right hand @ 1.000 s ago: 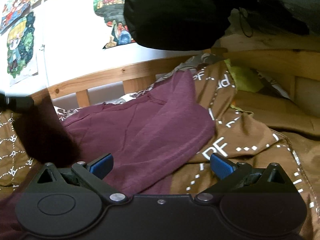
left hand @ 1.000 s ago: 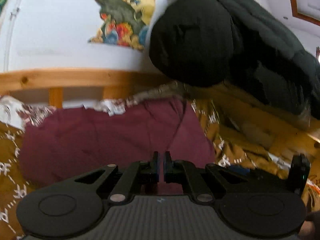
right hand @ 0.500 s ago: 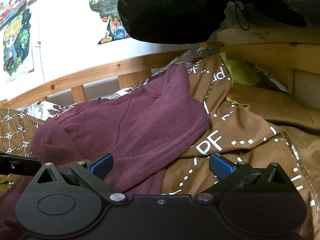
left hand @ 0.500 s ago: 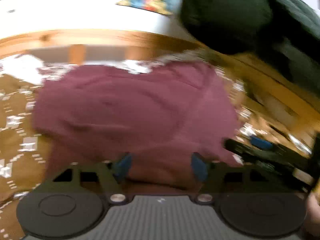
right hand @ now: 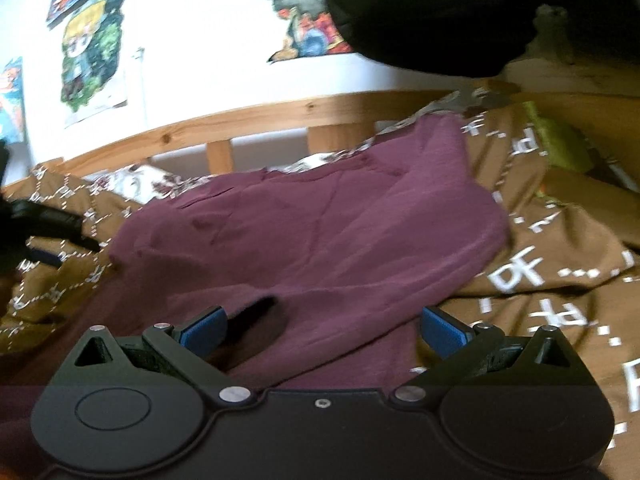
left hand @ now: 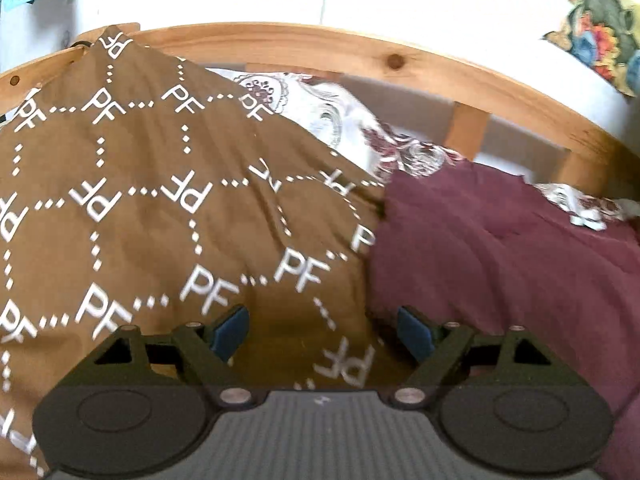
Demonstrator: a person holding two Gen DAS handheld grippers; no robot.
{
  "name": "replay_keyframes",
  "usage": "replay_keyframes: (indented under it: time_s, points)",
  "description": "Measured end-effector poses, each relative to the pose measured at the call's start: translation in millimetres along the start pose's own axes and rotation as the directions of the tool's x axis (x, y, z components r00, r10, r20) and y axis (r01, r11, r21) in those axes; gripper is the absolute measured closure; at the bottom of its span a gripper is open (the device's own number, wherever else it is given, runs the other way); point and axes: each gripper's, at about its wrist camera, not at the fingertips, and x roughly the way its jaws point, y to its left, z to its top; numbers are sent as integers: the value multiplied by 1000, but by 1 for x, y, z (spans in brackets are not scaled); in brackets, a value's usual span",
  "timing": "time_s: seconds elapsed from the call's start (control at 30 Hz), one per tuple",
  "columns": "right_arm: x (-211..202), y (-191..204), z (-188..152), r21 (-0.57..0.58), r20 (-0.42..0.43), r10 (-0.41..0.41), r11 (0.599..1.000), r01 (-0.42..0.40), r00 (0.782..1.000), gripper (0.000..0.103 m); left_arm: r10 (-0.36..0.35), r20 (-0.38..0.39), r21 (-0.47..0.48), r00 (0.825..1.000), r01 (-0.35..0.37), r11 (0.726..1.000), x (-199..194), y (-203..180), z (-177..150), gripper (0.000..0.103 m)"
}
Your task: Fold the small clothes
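Note:
A maroon garment (right hand: 320, 240) lies partly folded on the brown patterned blanket (right hand: 560, 280). In the left wrist view the garment (left hand: 520, 264) is at the right. My left gripper (left hand: 322, 332) is open and empty over the blanket (left hand: 140, 208), just left of the garment's edge. It also shows at the left edge of the right wrist view (right hand: 44, 236). My right gripper (right hand: 322, 330) is open and empty, low over the garment's near edge.
A wooden bed rail (left hand: 360, 52) runs along the back, with a white wall and posters (right hand: 92, 52) behind. A floral sheet (left hand: 340, 120) shows by the rail. A black jacket (right hand: 440, 12) hangs at the upper right. A yellow-green item (right hand: 560, 144) lies far right.
My left gripper opened, let go of the maroon garment and swung left over the brown blanket. The garment now lies folded over. My right gripper stayed open and shifted slightly.

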Motion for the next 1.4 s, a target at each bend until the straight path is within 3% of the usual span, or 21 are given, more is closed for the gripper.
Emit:
replay_keyframes:
  time_s: [0.3,0.43,0.6,0.87,1.03,1.13,1.2,1.23,1.3,1.4]
  points:
    - [6,-2,-2,2,-22,11,1000,-11,1000,1,94,-24,110,995,-90,990,29,-15,-1,13]
    - [5,-4,-2,8,-26,7,1000,-7,1000,1,100,-33,85,994,-96,992,22,-12,0,11]
    - [2,2,-1,-21,-8,8,1000,-8,1000,1,24,-33,42,999,-23,999,-10,0,-13,4]
    - [-3,14,2,-47,7,20,999,-20,1000,1,-123,-126,169,984,144,975,-63,8,-61,1]
    - [-6,28,10,-10,11,63,998,-63,998,21,-203,-147,267,968,237,934,-100,15,-88,1]
    - [-3,38,10,27,-23,92,995,-91,996,42,-225,-147,334,963,263,905,-115,17,-100,1]
    - [0,43,11,67,-53,109,992,-106,993,64,-243,-135,373,961,276,886,-125,22,-107,1]
    - [2,45,12,83,-64,113,991,-107,992,70,-250,-129,385,960,280,879,-129,24,-110,1]
    - [4,48,12,92,-80,116,990,-109,990,98,-265,-120,408,957,291,865,-137,28,-116,1]
    - [0,47,11,106,-110,76,992,-64,991,101,-292,-115,433,949,313,845,-145,33,-121,1]
